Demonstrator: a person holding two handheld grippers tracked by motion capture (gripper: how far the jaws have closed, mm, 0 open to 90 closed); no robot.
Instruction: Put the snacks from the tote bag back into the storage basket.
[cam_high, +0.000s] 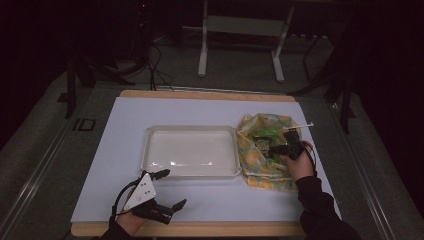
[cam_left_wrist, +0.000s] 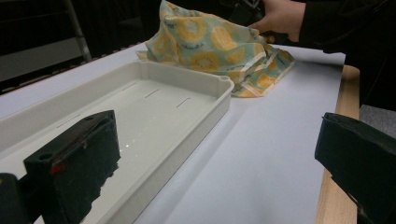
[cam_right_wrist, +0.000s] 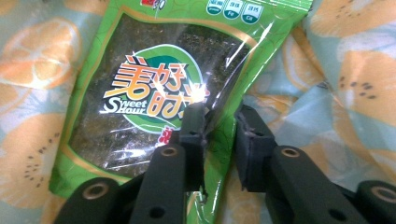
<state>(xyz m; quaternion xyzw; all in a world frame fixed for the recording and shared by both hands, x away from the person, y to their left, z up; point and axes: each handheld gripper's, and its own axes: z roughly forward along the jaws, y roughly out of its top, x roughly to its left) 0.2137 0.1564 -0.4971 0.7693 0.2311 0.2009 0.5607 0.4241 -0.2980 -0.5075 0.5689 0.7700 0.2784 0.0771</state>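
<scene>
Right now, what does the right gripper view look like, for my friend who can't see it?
Two black tongs close on the edge of a shiny green snack packet marked "Sweet Hour". The packet lies on a cloth printed with orange slices.

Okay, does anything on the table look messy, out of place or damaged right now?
Nothing looks damaged or spilled. The orange-print cloth lies bunched beside the white tray, not flat. A green snack packet rests on it, its edge between the nearly closed jaws of the right gripper.
</scene>
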